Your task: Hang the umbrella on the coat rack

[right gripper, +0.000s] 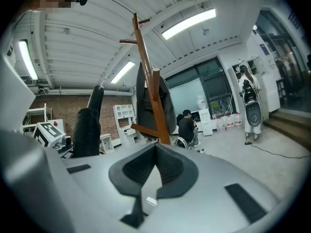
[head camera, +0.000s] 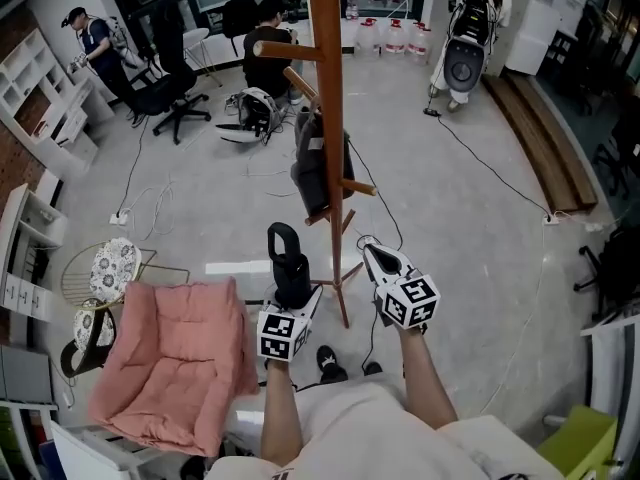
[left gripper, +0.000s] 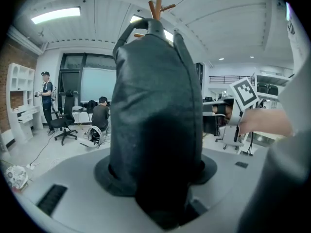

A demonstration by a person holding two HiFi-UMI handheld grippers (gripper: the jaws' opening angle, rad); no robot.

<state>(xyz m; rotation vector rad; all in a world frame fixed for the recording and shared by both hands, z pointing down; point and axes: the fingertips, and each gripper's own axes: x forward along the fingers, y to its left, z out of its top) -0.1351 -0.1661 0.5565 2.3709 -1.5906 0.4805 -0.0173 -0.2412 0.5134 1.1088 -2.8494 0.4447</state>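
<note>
A folded black umbrella (head camera: 290, 263) in its sleeve stands upright with a strap loop at its top, and my left gripper (head camera: 292, 296) is shut on its lower part. In the left gripper view the umbrella (left gripper: 155, 115) fills the middle, with the rack's top pegs (left gripper: 158, 6) showing behind it. The wooden coat rack (head camera: 325, 68) rises just beyond and right of the umbrella; a dark bag (head camera: 320, 168) hangs on it. My right gripper (head camera: 372, 253) is level near the rack's pole, its jaws shut on nothing (right gripper: 155, 147). The right gripper view shows the rack (right gripper: 146, 67) ahead and the umbrella (right gripper: 87, 130) at left.
A pink cushioned chair (head camera: 175, 363) sits at lower left, with a wire chair with a floral cushion (head camera: 105, 268) beside it. Cables cross the floor around the rack's base (head camera: 345, 318). Two people, an office chair (head camera: 175, 98) and a seated person (head camera: 265, 53) are farther back.
</note>
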